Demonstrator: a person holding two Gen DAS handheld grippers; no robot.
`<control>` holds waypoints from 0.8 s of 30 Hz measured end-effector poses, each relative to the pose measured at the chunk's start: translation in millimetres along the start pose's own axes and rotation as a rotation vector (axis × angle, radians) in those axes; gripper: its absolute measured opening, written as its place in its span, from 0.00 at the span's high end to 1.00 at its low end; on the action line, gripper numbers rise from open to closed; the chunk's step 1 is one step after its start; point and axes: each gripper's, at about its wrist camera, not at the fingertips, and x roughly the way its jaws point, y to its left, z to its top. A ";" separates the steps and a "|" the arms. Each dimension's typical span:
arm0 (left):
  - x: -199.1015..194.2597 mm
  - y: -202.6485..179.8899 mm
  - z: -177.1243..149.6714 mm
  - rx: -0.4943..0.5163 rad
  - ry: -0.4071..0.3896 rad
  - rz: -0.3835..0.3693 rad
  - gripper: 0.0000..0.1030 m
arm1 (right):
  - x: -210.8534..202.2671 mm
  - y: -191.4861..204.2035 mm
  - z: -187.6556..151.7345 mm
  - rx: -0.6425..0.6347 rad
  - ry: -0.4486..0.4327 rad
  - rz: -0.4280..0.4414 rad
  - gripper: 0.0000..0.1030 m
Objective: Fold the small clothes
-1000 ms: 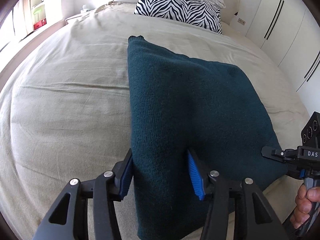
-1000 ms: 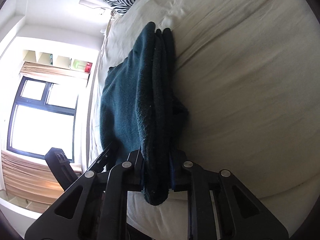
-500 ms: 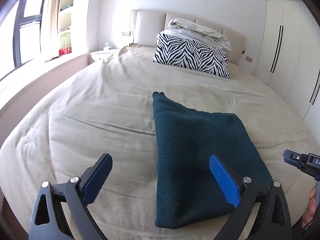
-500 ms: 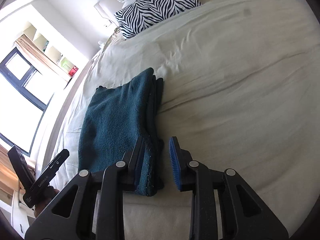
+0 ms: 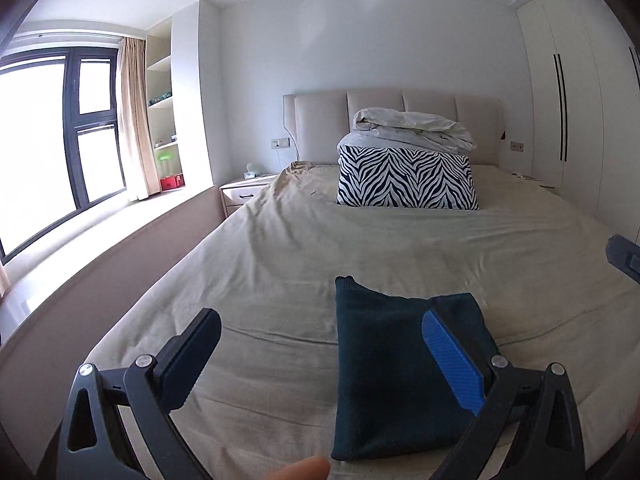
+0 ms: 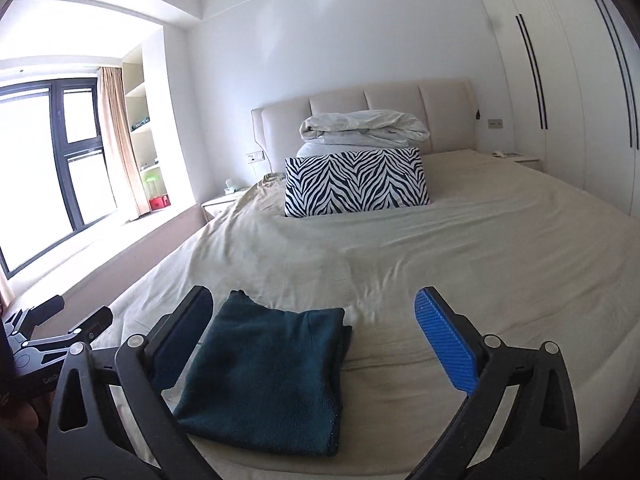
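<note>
bed (image 5: 280,280): beige sheet, folded teal sweater (image 6: 272,368) near foot | zebra pillow (image 6: 356,182), window (image 5: 40,140) | left tongs (image 5: 320,356) apart, right tongs (image 6: 316,332) just opened, both empty

The folded dark teal garment (image 6: 268,376) is a fuzzy, matt knit cloth, lying on the beige bedsheet (image 6: 460,264), a smooth, faintly creased woven fabric. Beyond the garment stands a zebra-print pillow (image 6: 356,182) of matt cloth, and behind it a padded, smooth headboard (image 6: 444,104). The right gripper (image 6: 316,332) has matt black plastic arms, shiny metal rivets and ribbed blue pads (image 6: 444,344).
</note>
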 end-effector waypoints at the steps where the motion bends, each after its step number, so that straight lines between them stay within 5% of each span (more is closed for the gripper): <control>1: 6.4 -0.2 -3.5 -0.002 0.038 -0.016 0.00 | -0.1 3.7 0.5 0.000 0.031 0.002 0.00; 9: 40.7 -1.5 -47.3 -0.039 0.254 -0.108 0.00 | 27.3 20.5 -30.8 -0.072 0.252 -0.128 0.00; 24: 55.6 3.9 -65.8 -0.057 0.345 -0.140 0.00 | 58.0 8.5 -69.4 -0.023 0.398 -0.218 0.00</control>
